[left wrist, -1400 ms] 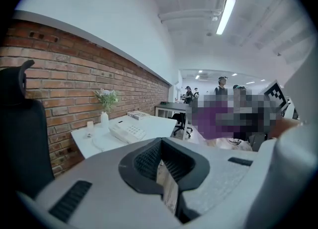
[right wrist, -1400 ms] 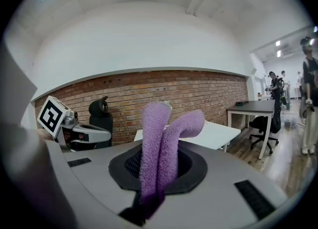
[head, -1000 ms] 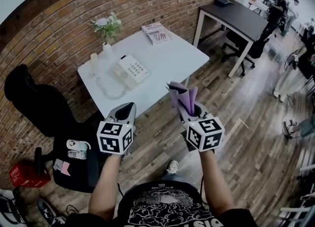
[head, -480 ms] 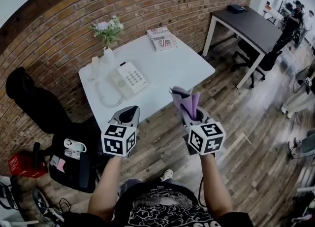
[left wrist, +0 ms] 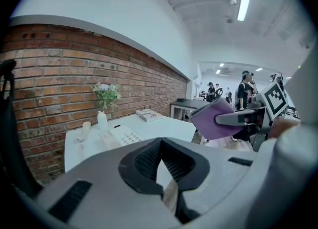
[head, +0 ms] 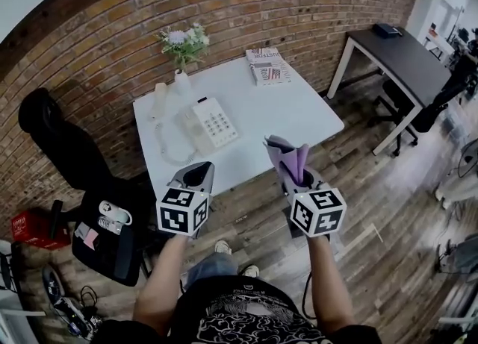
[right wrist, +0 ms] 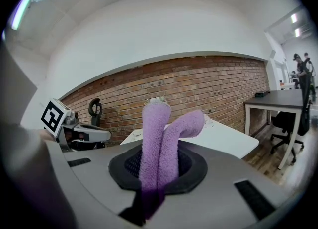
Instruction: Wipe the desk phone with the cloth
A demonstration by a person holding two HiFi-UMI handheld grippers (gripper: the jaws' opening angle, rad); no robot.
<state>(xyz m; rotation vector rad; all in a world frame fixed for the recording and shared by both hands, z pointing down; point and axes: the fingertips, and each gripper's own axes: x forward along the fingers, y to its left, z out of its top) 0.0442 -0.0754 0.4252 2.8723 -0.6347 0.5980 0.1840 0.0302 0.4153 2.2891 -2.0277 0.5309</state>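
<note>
— Purple cloth [head: 286, 157] stands up out of the right gripper [head: 296, 178], its fingers clamped on it. Where is the desk phone [head: 213, 122]?
— On the white bench [head: 293, 116], at about 11 o'clock from those fingers, well apart. Its long axis runs roughly 11 to 5.
— And the left gripper [head: 197, 174]?
— Fingertips together, nothing between. It is nearer, with the phone at its 12 o'clock, but the right one probably has to make the reach.

The phone [head: 213, 121] lies on the table [head: 295, 111], vase [head: 182, 81] behind it, magazines [head: 269, 65] to its right.
</note>
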